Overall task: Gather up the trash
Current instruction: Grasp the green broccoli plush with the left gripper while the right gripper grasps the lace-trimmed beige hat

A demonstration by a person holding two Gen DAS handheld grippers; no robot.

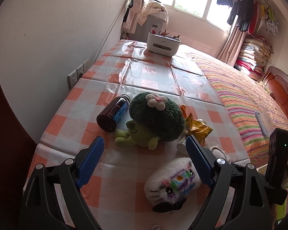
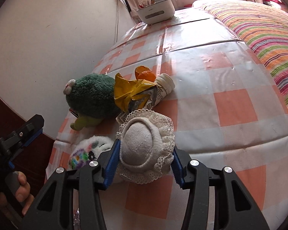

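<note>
A checked cloth (image 2: 230, 105) is covering the table beside a striped bed (image 2: 268, 44). At the near edge the right gripper (image 2: 144, 164) is pinching one lacy sock (image 2: 146, 149); the left gripper (image 1: 144, 153) is hanging spread over two plush toys (image 1: 157, 120). Mid-table: one yellow wrapper (image 2: 128, 90), one orange peel (image 2: 144, 74), two bottles (image 1: 113, 113). One white box (image 1: 161, 44) is sitting at the far edge.

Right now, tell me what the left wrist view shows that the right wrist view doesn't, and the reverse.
Only the left wrist view: a brown bottle lying beside the broccoli toy, and wall sockets. Only the right wrist view: orange peel, a white bottle, and the right tongs pressed on a lace-trimmed sock. Both: the broccoli toy, yellow wrapper, white cat toy, white box and the open left tongs.
</note>
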